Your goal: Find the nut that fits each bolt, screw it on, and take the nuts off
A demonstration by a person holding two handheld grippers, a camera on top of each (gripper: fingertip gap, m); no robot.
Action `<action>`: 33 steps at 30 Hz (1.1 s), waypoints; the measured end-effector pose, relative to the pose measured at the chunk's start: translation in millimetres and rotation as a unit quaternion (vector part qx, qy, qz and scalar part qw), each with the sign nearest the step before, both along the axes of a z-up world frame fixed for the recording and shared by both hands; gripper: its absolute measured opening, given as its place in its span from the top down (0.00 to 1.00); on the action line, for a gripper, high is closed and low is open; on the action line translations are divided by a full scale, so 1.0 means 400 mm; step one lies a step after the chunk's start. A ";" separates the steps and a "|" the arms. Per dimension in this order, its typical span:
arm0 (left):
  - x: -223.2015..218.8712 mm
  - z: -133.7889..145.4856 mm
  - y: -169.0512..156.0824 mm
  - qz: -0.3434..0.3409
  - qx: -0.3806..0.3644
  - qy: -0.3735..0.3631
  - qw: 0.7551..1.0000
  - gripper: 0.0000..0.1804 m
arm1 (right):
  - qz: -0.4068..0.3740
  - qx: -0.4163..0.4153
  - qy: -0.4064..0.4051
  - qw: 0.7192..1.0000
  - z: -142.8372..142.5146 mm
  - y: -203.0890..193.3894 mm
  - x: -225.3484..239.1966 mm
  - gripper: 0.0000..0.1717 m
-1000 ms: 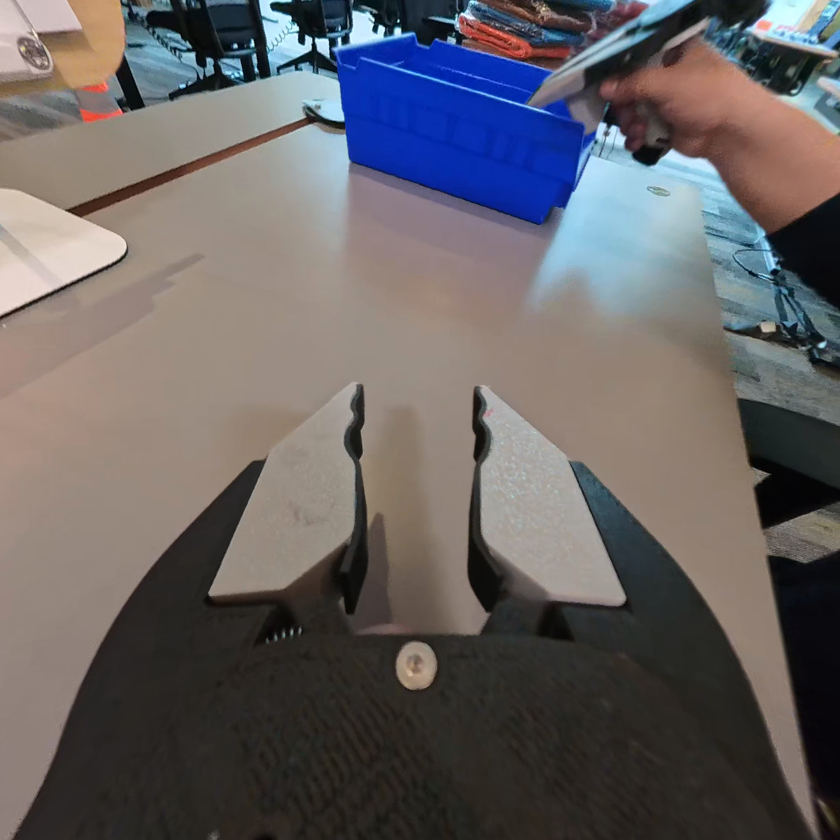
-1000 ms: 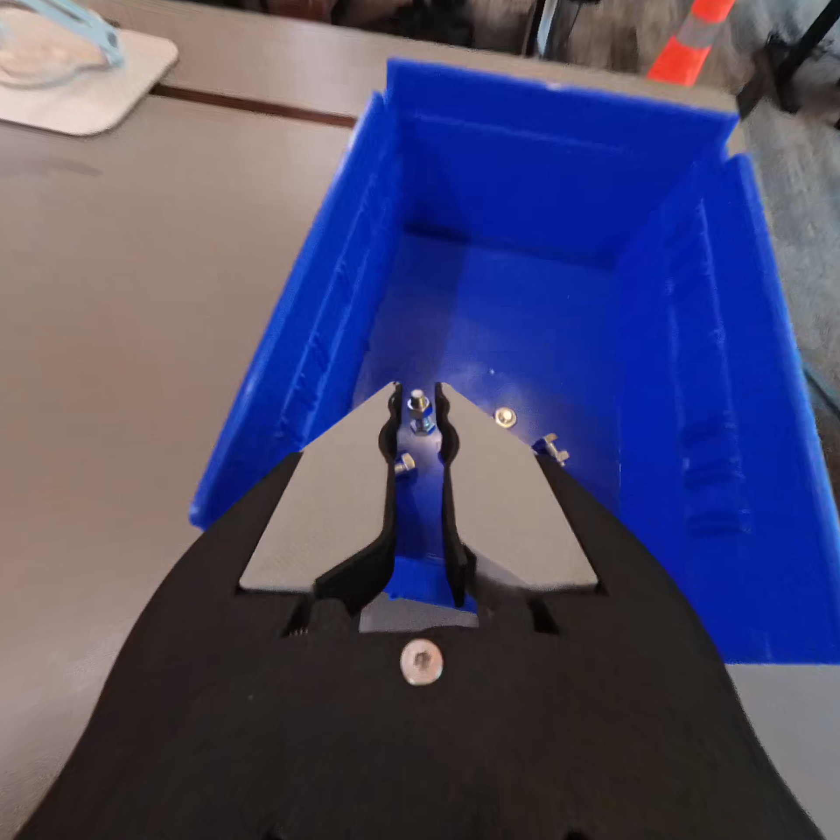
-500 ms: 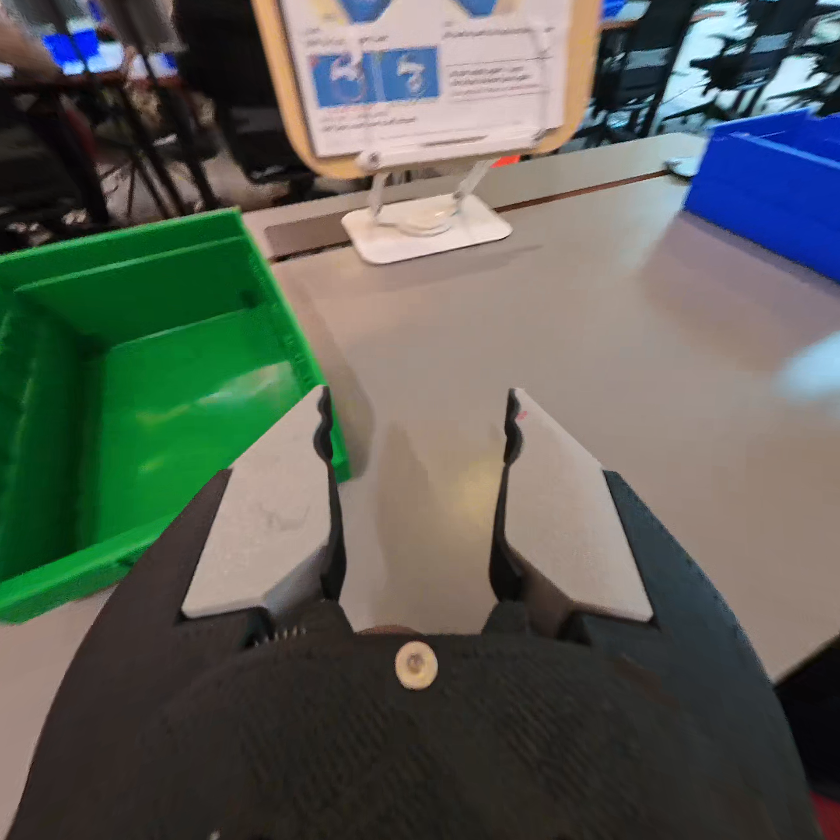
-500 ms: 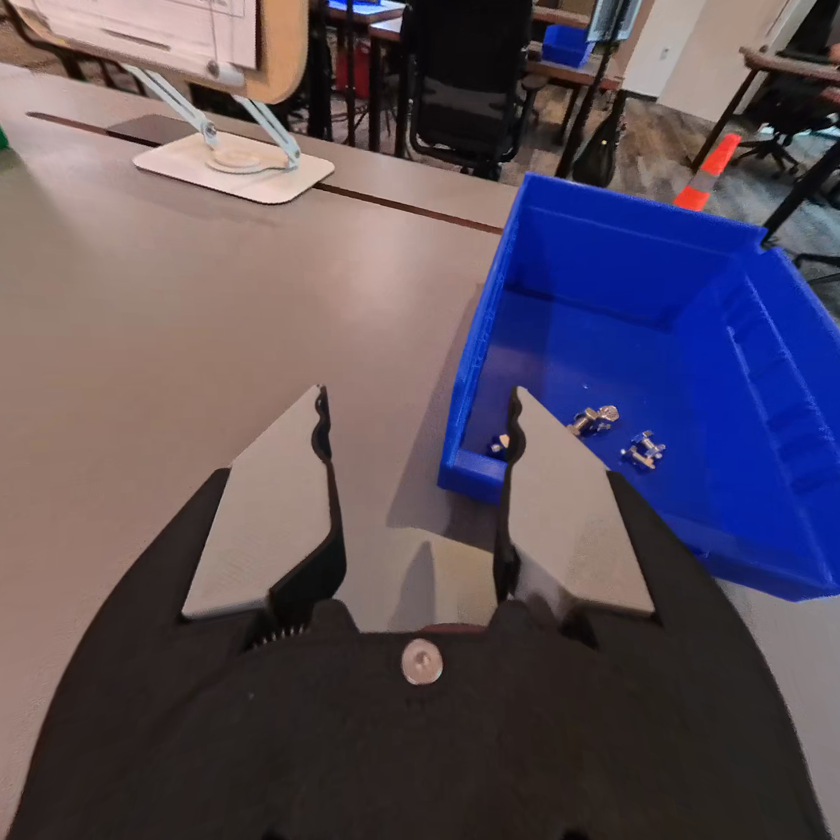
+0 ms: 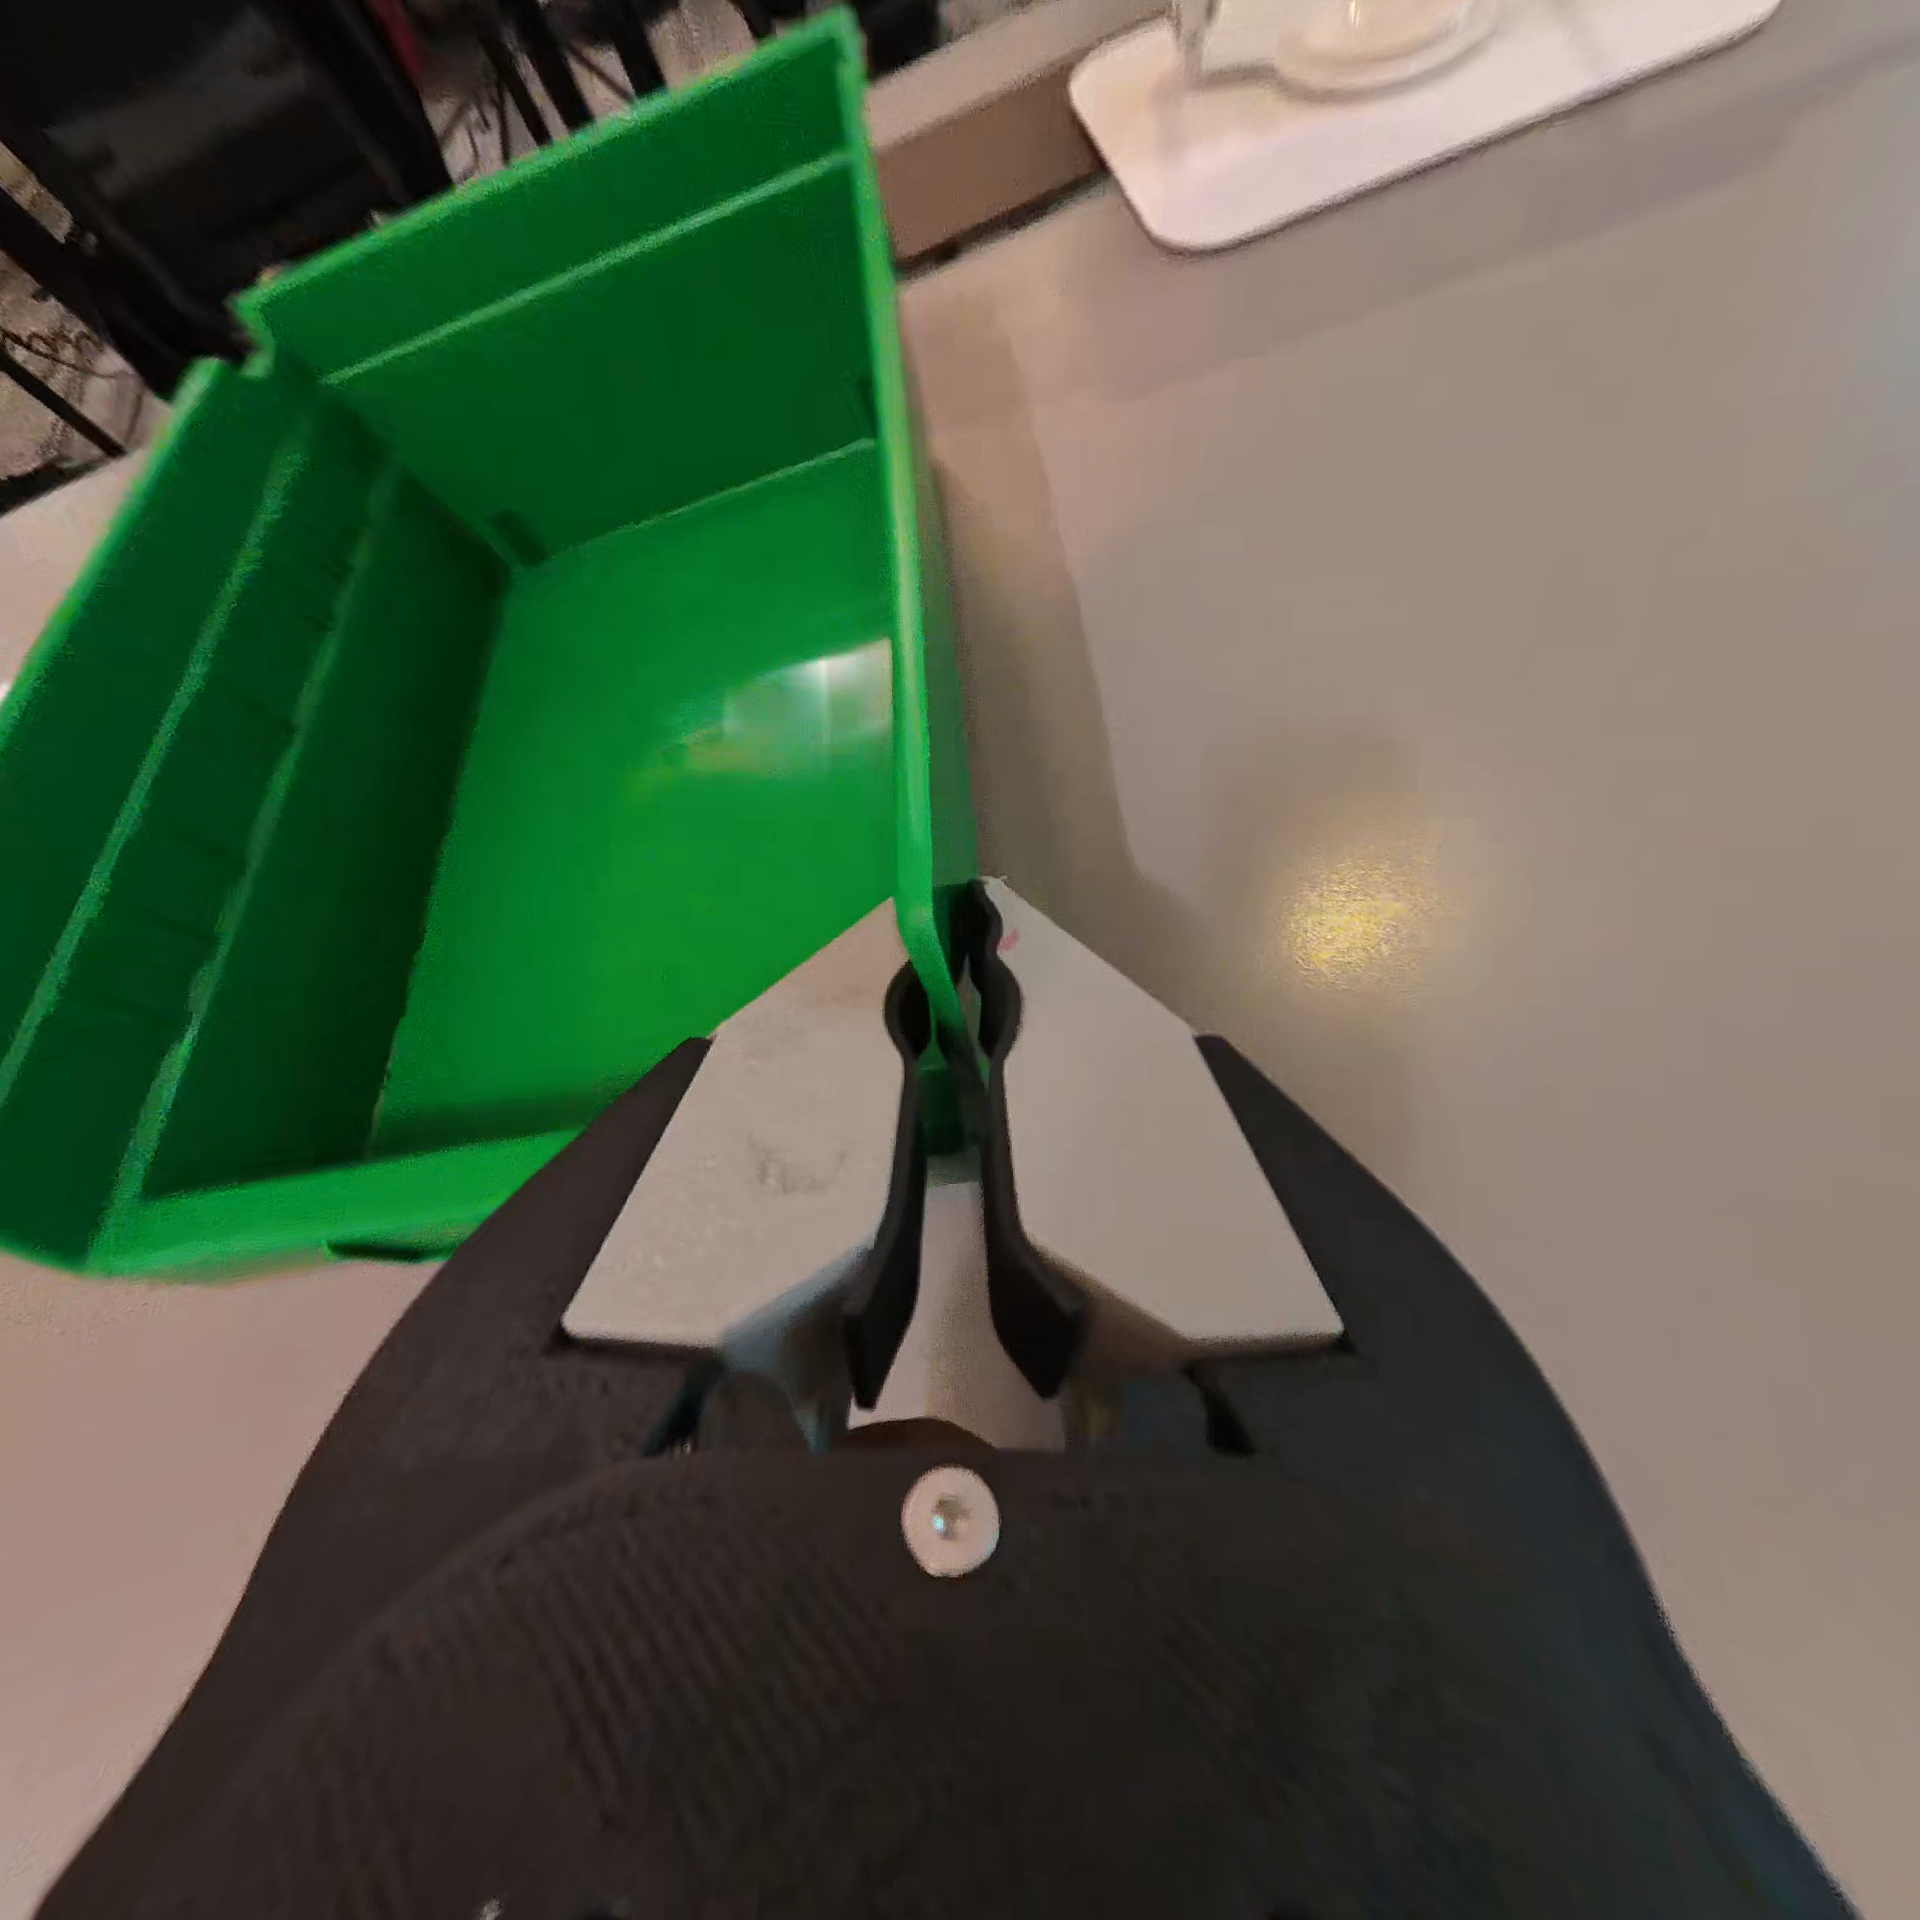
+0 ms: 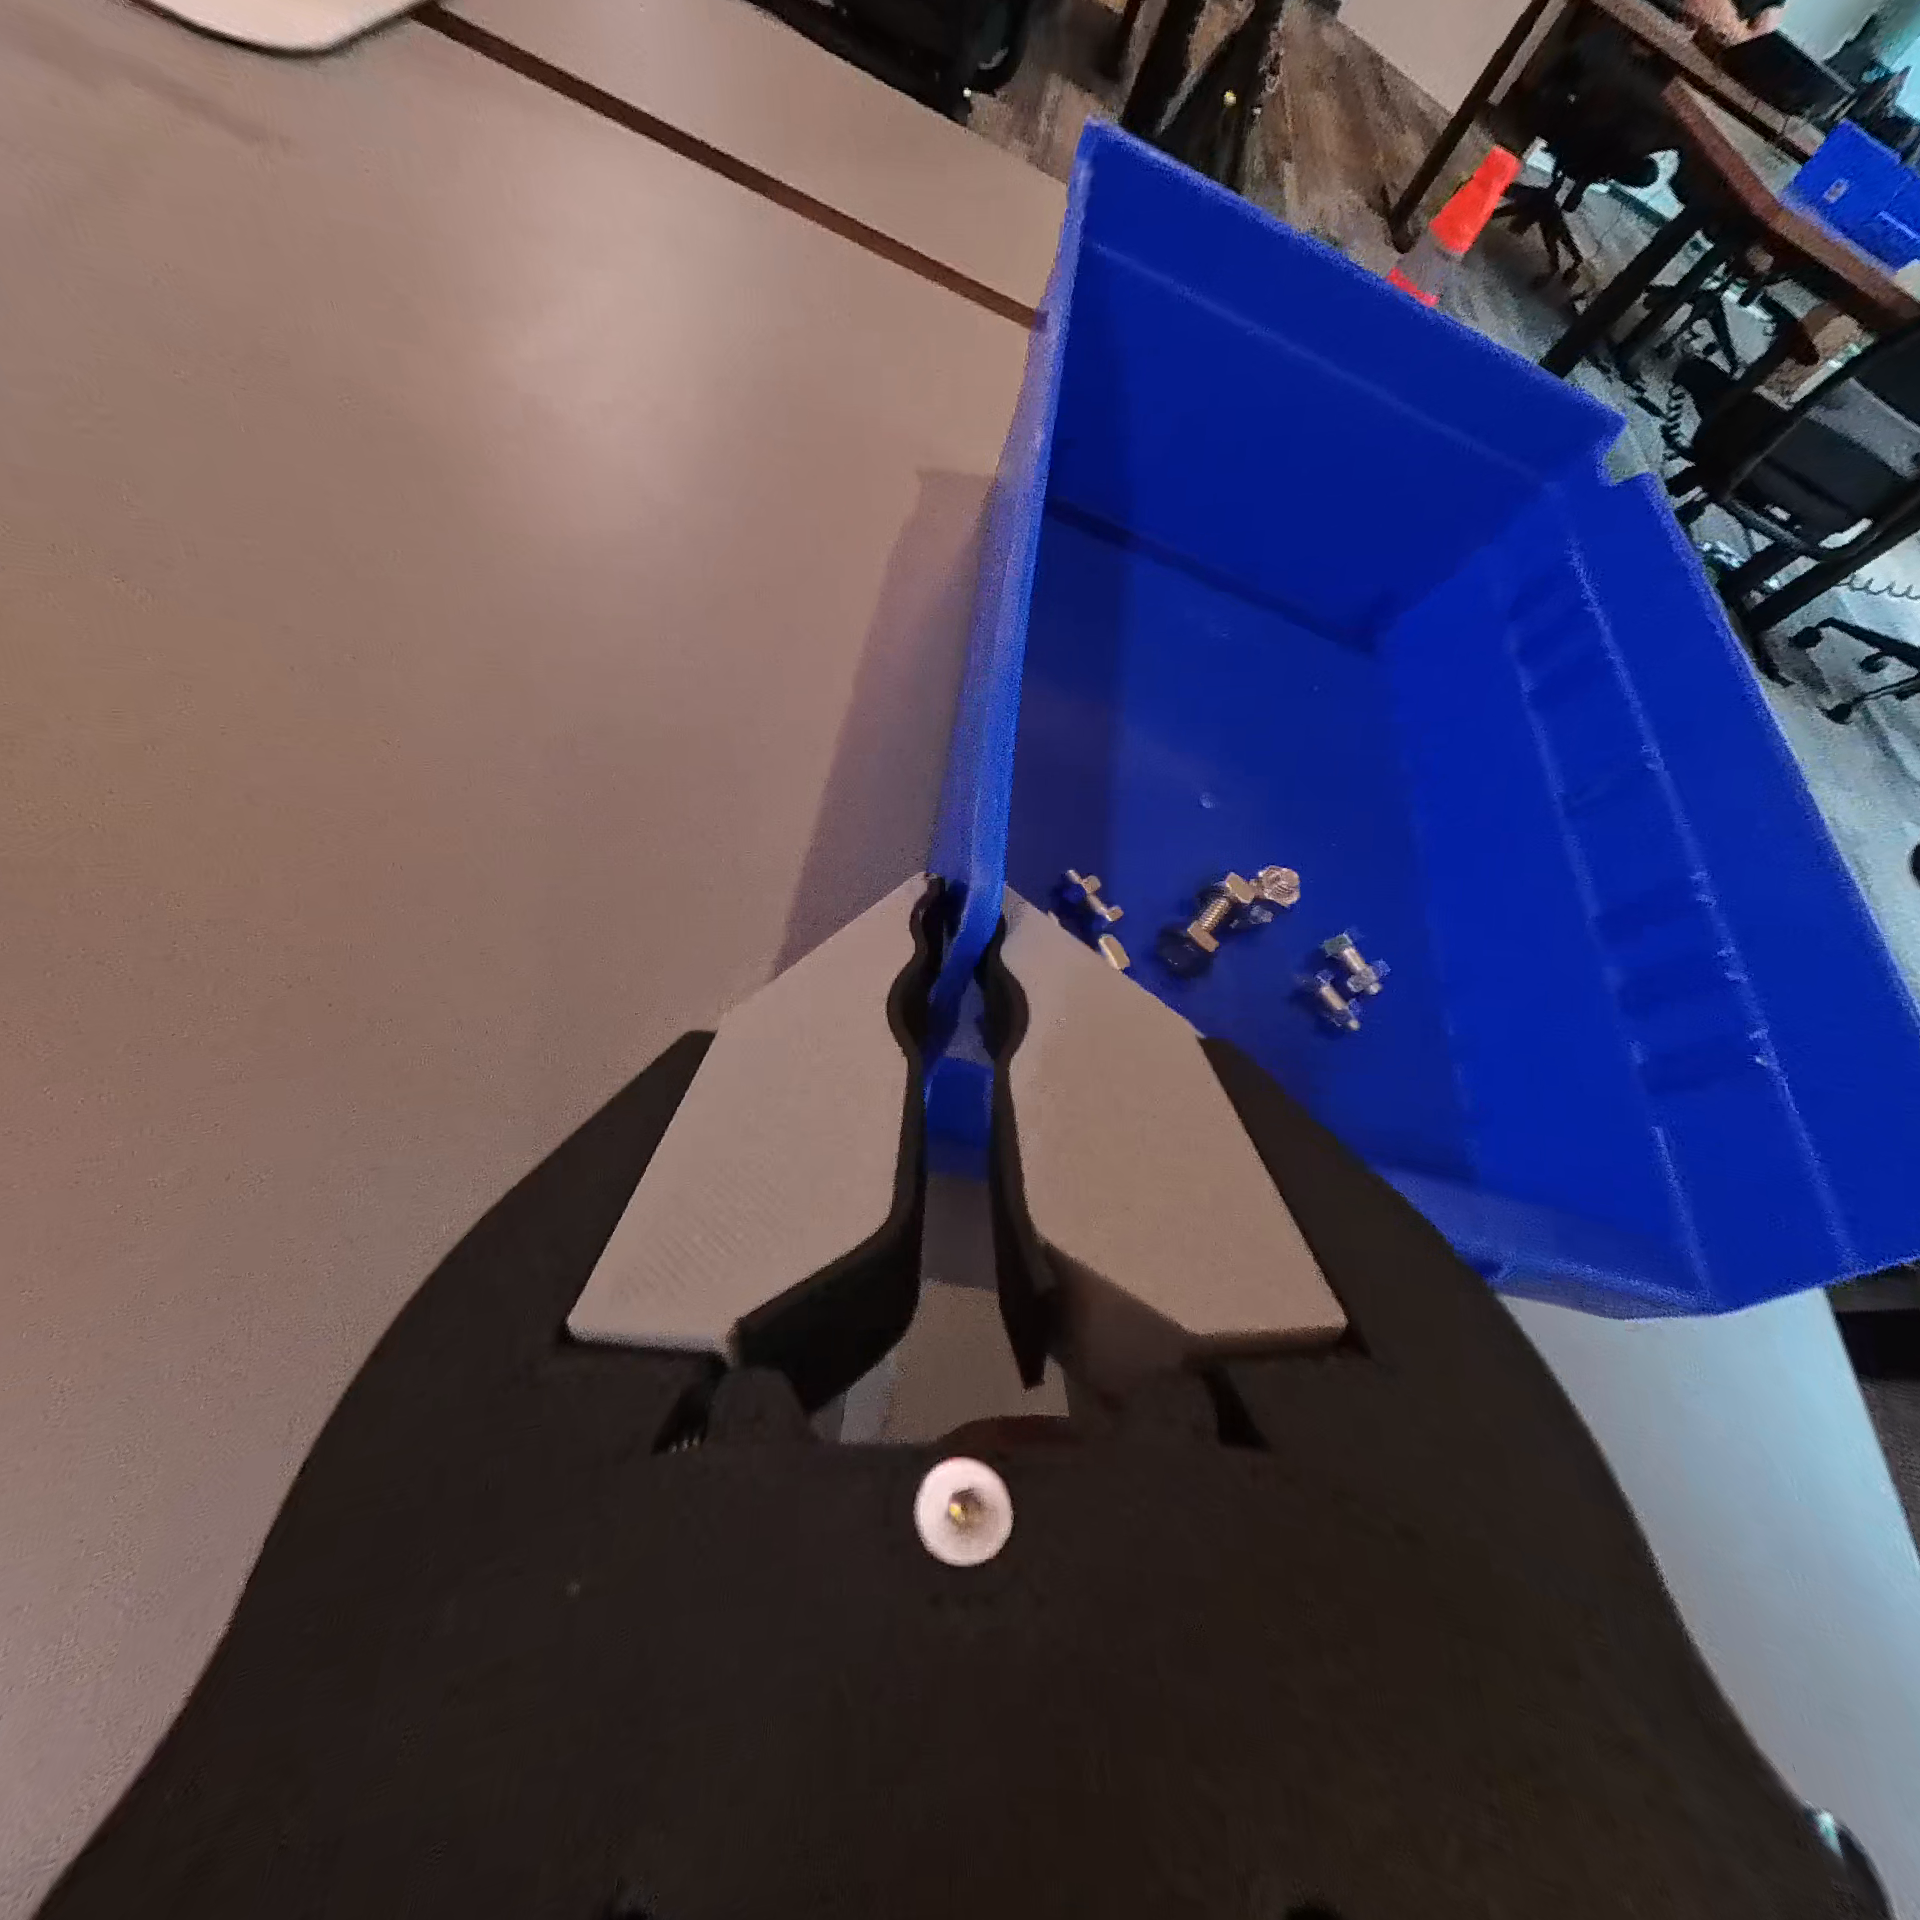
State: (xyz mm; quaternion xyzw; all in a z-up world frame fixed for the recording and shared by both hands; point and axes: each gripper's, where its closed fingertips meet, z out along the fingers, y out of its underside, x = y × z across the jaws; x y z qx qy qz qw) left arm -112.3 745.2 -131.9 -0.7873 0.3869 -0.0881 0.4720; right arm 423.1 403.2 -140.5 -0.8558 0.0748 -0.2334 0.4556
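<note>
In the left wrist view, the left gripper (image 5: 951, 971) is seen closed on the right-hand side wall of a green plastic bin (image 5: 623, 582), near the bin's near right corner; the thin wall is pinched between the two black pads, one inside the bin and one outside. The bin fills the left and centre of the frame, and no bolts or nuts can be made out on its glossy floor. A grey table (image 5: 1455, 623) spreads to the right, and the white base of a stand (image 5: 1351, 135) is seen at the upper right.

In the right wrist view, the right gripper (image 6: 961, 971) is clamped on the left side wall of a blue plastic bin (image 6: 1299, 416), close to its near left corner, with one finger on each side of the wall. The bolts with nuts (image 6: 1231, 914) lie on the blue floor just right of the fingertips, in a loose scatter of small silver pieces. An orange cone (image 6: 1460, 213) and dark office furniture are visible at the upper right, beyond the table edge.
</note>
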 end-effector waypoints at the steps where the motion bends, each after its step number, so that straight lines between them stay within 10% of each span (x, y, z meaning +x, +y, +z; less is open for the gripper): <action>1: -0.019 0.023 -0.008 -0.005 0.000 -0.025 1.000 1.00 | 0.015 -0.004 0.006 1.000 -0.001 0.002 -0.036 0.98; 16: -0.262 0.478 -0.257 -0.086 0.131 -0.170 0.973 0.99 | 0.175 -0.072 0.085 0.978 -0.003 0.242 -0.902 0.92; 26: -0.394 0.567 -0.359 -0.095 0.177 -0.167 0.965 0.98 | 0.317 -0.066 0.109 0.940 -0.003 0.570 -1.512 0.86; 33: -0.456 0.634 -0.355 -0.074 0.206 -0.180 0.959 0.98 | 0.392 -0.035 0.135 0.909 0.041 0.716 -1.702 0.82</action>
